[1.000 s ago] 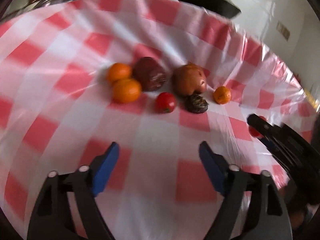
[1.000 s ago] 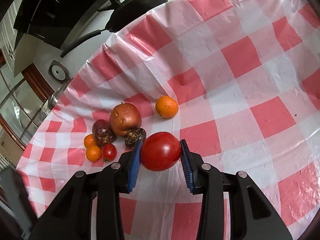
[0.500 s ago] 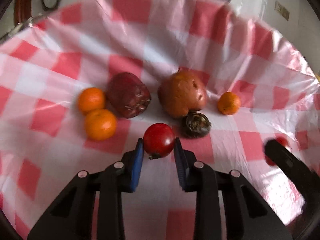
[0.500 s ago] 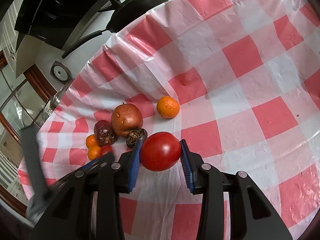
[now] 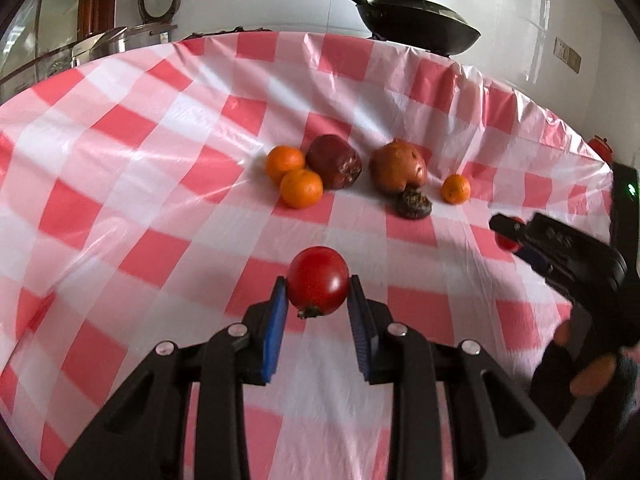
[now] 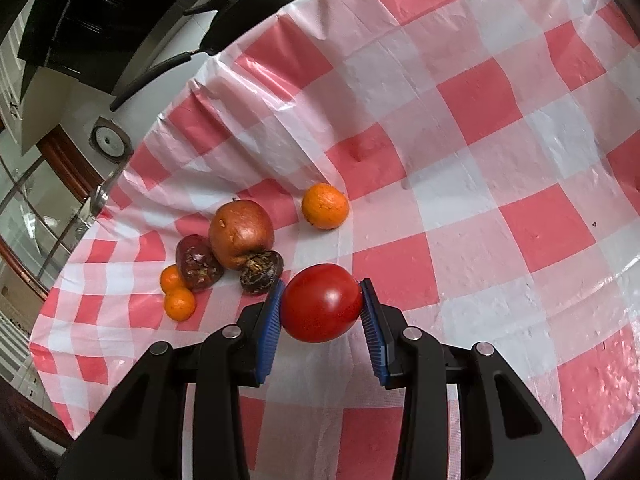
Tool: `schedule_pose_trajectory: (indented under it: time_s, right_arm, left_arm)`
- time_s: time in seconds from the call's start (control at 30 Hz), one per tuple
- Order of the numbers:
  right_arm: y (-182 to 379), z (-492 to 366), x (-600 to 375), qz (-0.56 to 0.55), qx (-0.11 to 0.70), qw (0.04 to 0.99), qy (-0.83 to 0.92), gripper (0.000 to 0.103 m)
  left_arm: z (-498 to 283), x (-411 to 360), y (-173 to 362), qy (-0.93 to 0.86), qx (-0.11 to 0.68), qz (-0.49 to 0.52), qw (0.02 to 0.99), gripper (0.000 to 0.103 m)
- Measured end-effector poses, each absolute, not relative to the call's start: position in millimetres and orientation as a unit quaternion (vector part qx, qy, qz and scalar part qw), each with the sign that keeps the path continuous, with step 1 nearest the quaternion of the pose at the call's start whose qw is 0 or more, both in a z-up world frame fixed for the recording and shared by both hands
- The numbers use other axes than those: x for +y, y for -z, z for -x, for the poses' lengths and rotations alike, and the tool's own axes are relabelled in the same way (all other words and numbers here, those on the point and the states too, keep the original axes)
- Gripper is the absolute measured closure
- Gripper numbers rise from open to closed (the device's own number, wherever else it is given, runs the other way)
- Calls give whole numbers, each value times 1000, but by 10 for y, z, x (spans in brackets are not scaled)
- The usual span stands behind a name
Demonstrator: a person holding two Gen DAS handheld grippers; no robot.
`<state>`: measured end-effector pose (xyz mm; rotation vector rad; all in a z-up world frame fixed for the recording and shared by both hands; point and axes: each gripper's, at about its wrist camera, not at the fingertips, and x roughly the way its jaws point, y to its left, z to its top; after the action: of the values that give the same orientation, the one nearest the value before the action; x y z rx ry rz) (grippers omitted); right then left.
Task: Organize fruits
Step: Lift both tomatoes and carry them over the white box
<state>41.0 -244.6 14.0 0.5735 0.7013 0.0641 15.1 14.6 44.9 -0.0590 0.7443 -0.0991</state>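
My left gripper (image 5: 317,300) is shut on a small red tomato (image 5: 318,280) and holds it above the checked cloth, pulled back from the fruit group. My right gripper (image 6: 321,304) is shut on a larger red tomato (image 6: 321,302); it also shows at the right edge of the left wrist view (image 5: 508,236). On the cloth lie two oranges (image 5: 301,189) beside a dark red fruit (image 5: 334,161), a brown pomegranate (image 5: 398,167), a dark shrivelled fruit (image 5: 413,205) and a lone orange (image 5: 455,189).
A red and white checked cloth (image 5: 160,200) covers the table. A black wok (image 5: 416,24) with a long handle stands behind the far edge. A metal pot (image 5: 116,40) sits at the far left. A gloved hand (image 5: 592,376) holds the right gripper.
My left gripper closed on the small tomato in the fruit group, then lifted it and drew it back toward me. The right gripper has kept hold of its tomato and barely moved.
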Motion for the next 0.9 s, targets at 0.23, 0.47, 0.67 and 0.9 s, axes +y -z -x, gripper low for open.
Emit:
schedule_pose_trajectory:
  time_s: [0.23, 0.47, 0.67, 0.9]
  right_arm:
    - [-136, -397, -2452, -277, 343, 897, -16, 65]
    - [-133, -83, -2072, -259, 383, 886, -46, 65]
    - [-239, 470, -1291, -198, 398, 887, -120, 65]
    - [-286, 1070, -535, -141, 406, 885, -178, 65]
  left_arm:
    - [423, 431, -489, 31, 369, 17, 929, 73]
    - [1034, 964, -481, -5, 374, 12, 927, 73]
    - [1448, 1383, -353, -35, 383, 26, 923, 73]
    - [1927, 1686, -249, -61, 384, 19, 921, 72]
